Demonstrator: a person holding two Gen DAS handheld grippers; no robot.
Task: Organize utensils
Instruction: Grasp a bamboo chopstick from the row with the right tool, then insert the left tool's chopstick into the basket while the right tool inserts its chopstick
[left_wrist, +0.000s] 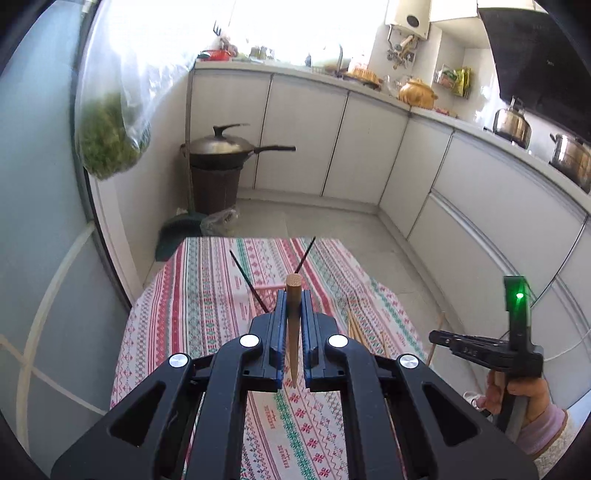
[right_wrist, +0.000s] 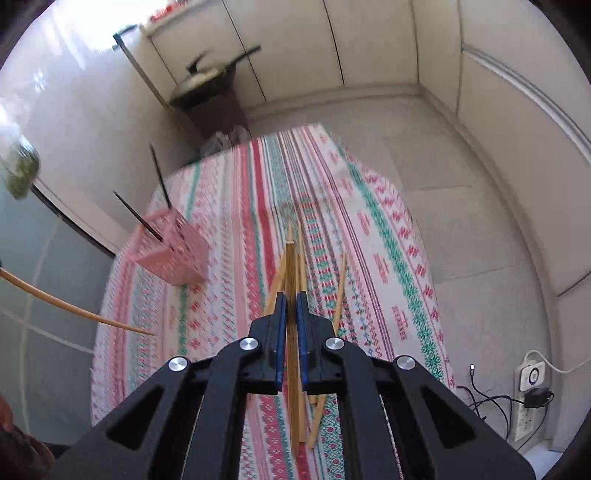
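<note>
Between the jaws of the left gripper (left_wrist: 293, 314) a wooden chopstick (left_wrist: 294, 321) is clamped; its blunt end rises above the blue pads (left_wrist: 281, 325) and its thin end hangs below them. Just behind these jaws, and partly hidden by them, stands the pink basket (right_wrist: 173, 251) on the striped tablecloth (left_wrist: 207, 280). Two black chopsticks (left_wrist: 245, 278) lean out of this basket, one to the left of the jaws and one that rises behind the blunt end. From the right wrist view the basket looks tilted, but the blur does not let me be sure.

To the right of the left jaws, a bundle of loose wooden chopsticks (right_wrist: 334, 291) lies on the cloth, near the edge of the table. Further right, a hand (left_wrist: 524, 398) with a pale sleeve holds the right gripper (right_wrist: 290, 306), seen from its side in the left wrist view with a green light on top. Its jaws are closed on one pale chopstick (right_wrist: 293, 332), which runs straight between the pads, its far end ahead of the jaws and its near end back between the black arms. Under these jaws the loose chopsticks are spread on the cloth in different directions
</note>
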